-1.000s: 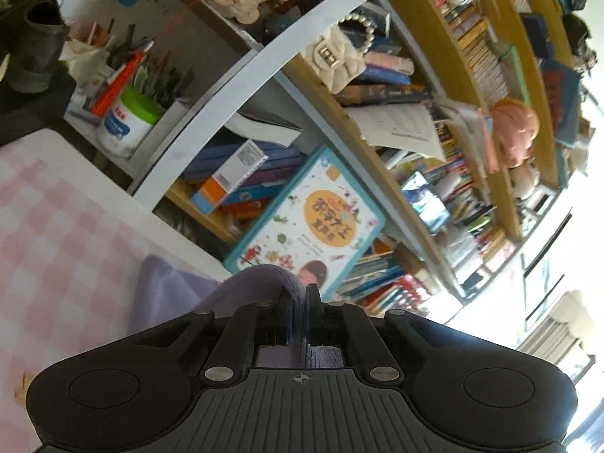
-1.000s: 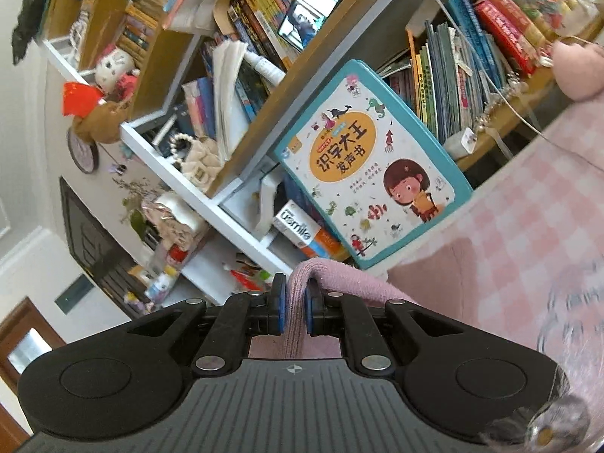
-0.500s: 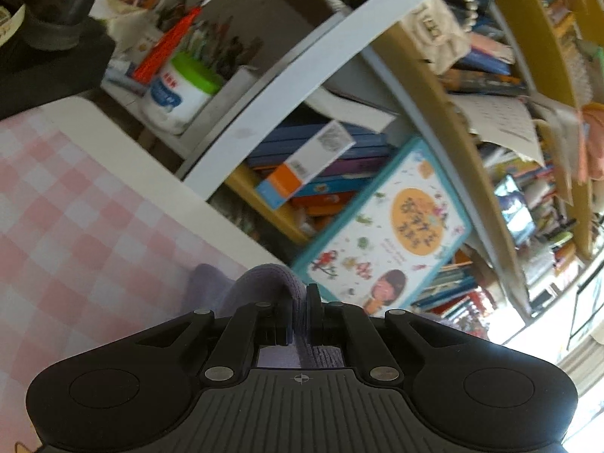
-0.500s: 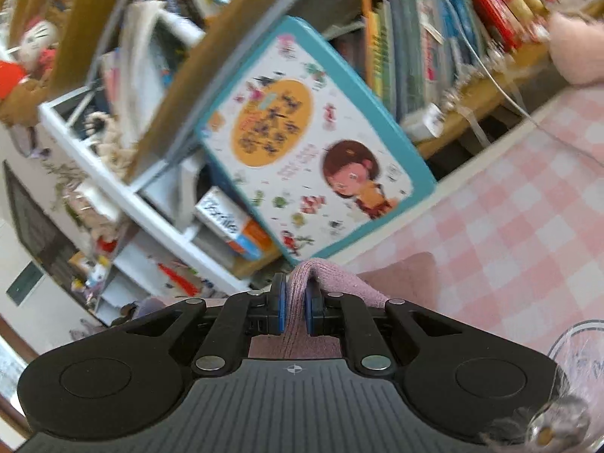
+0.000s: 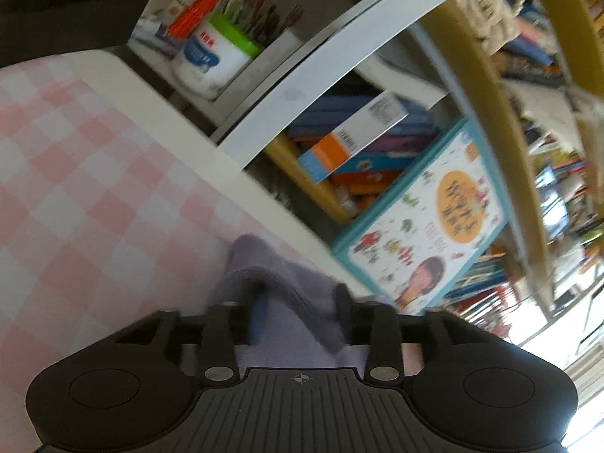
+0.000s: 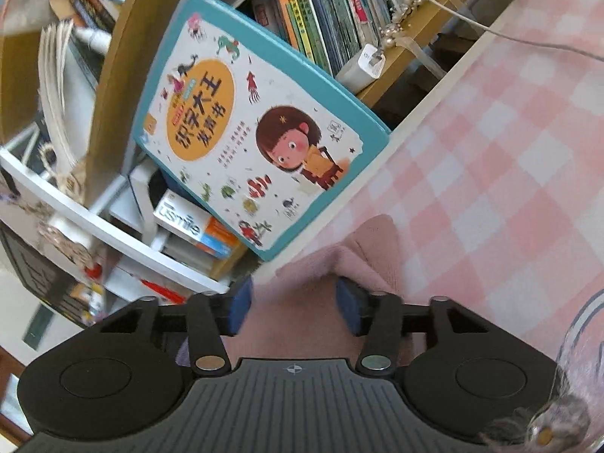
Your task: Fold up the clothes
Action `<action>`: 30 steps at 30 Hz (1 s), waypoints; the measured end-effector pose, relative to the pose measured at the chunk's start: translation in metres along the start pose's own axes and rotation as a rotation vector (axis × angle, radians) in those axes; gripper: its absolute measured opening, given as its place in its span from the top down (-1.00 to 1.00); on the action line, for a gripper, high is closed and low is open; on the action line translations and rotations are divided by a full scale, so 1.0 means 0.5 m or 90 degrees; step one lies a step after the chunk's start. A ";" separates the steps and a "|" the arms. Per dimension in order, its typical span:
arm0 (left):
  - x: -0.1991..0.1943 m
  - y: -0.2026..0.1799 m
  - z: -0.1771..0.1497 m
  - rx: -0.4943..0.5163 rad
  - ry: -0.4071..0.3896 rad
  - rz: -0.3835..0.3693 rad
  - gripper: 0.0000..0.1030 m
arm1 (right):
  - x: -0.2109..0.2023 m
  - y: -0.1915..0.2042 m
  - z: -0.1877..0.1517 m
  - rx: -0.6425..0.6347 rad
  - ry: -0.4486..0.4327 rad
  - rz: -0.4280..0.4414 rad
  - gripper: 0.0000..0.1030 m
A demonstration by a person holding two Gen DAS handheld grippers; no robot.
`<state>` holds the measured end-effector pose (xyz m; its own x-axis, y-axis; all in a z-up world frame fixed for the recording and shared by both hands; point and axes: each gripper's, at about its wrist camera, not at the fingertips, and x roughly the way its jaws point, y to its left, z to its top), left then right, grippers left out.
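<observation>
The biggest thing I see is the table with its pink and white checked cloth (image 5: 87, 173). Behind it stands a bookshelf (image 6: 113, 87) full of books, and a big teal picture book (image 6: 249, 143) leans on it.

The garment (image 6: 362, 249) lies low on the cloth, at the far edge by the shelf. It looks pink in my right view and more purple in my left view, so I cannot tell its true colour.

My left tongs (image 5: 298, 311) are spread wide. A ridge of cloth sits between the fingers, but they are not pinching it. My right tongs (image 6: 290, 304) are spread wide too, with the garment lying loose between them. Neither one grips anything.

How far is the folding? I think an edge of the garment rests down on the table, let go. I see only a small part of it, so I cannot tell how many folds it has or how many are left.

My left view alone shows a white tub with a green lid (image 5: 211, 60). My right view alone shows a white charger (image 6: 358, 68) and a glass rim (image 6: 577, 324).
</observation>
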<state>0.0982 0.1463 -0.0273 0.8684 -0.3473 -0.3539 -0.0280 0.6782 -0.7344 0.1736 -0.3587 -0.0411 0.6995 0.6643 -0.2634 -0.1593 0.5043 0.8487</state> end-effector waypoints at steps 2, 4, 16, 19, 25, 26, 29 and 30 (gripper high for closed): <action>-0.013 -0.005 0.001 0.008 -0.027 -0.015 -0.01 | -0.017 0.002 0.003 -0.002 -0.028 -0.009 -0.01; -0.029 -0.017 0.002 0.029 -0.062 -0.025 -0.02 | -0.039 0.005 0.007 -0.011 -0.068 -0.026 -0.02; -0.011 -0.093 -0.033 0.212 -0.046 0.014 0.37 | -0.004 0.133 -0.094 -0.485 -0.064 -0.259 0.33; 0.004 -0.047 -0.021 0.131 -0.012 0.056 0.37 | 0.008 0.150 -0.109 -0.561 -0.052 -0.314 0.33; -0.025 -0.011 0.002 0.056 -0.066 0.099 0.27 | 0.009 0.098 -0.067 -0.460 -0.020 -0.339 0.32; -0.031 -0.017 0.002 0.071 -0.083 0.108 0.17 | 0.004 0.099 -0.066 -0.455 -0.026 -0.334 0.33; -0.032 -0.043 -0.004 0.125 -0.094 0.105 -0.15 | -0.010 0.109 -0.065 -0.456 -0.051 -0.314 0.35; -0.029 -0.052 -0.006 0.145 -0.092 0.102 -0.27 | -0.015 0.115 -0.068 -0.466 -0.062 -0.304 0.35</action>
<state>0.0848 0.1316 -0.0050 0.9234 -0.1401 -0.3572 -0.0726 0.8503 -0.5213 0.1356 -0.3160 -0.0059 0.8562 0.2591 -0.4469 -0.2183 0.9656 0.1415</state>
